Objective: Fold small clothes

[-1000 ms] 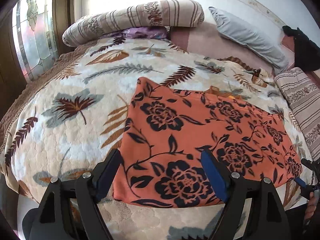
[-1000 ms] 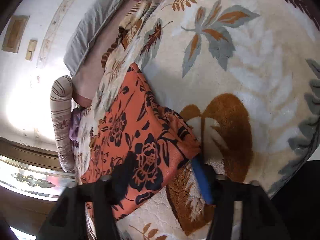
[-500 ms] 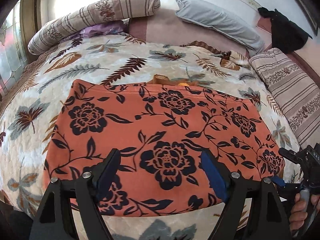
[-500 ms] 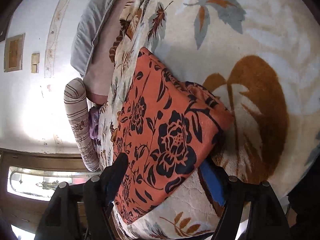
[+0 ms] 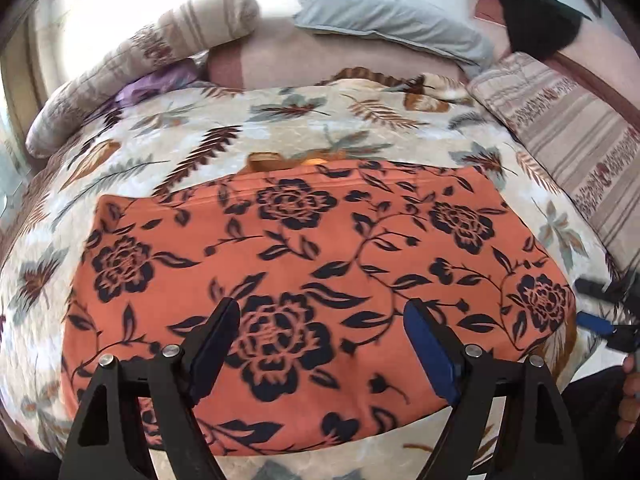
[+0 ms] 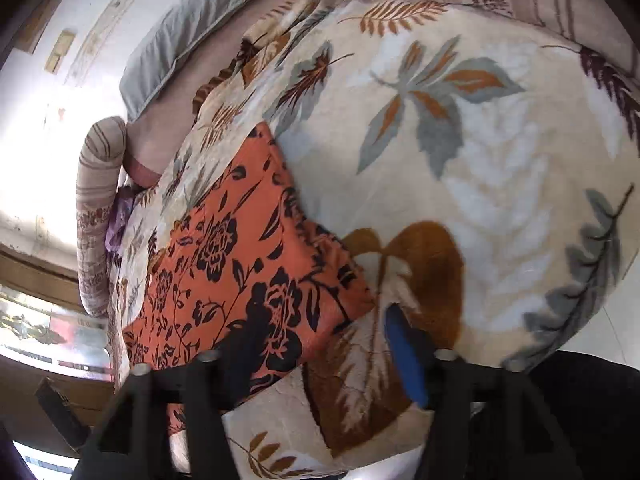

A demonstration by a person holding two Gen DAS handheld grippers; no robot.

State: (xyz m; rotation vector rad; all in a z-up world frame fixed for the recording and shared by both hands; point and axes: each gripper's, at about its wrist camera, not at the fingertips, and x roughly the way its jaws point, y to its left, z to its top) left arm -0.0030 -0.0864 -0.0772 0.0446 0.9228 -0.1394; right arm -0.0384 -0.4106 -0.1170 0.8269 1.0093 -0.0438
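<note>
An orange garment with black flowers (image 5: 320,264) lies flat on the leaf-patterned bedspread (image 5: 280,136), folded into a wide rectangle. My left gripper (image 5: 320,320) is open and empty, hovering over the garment's near edge around its middle. My right gripper (image 6: 320,324) is open and empty beside the garment's right corner (image 6: 256,280); it also shows at the right edge of the left wrist view (image 5: 600,312), just off the cloth.
A striped bolster (image 5: 160,52) and a grey pillow (image 5: 392,20) lie at the head of the bed. A striped cushion (image 5: 568,120) lies at the right. A black cloth (image 5: 532,16) hangs at the back right. The bed edge is close below the grippers.
My left gripper has swung right from the garment's left corner to its middle. My right gripper has shifted at the right corner and stays open.
</note>
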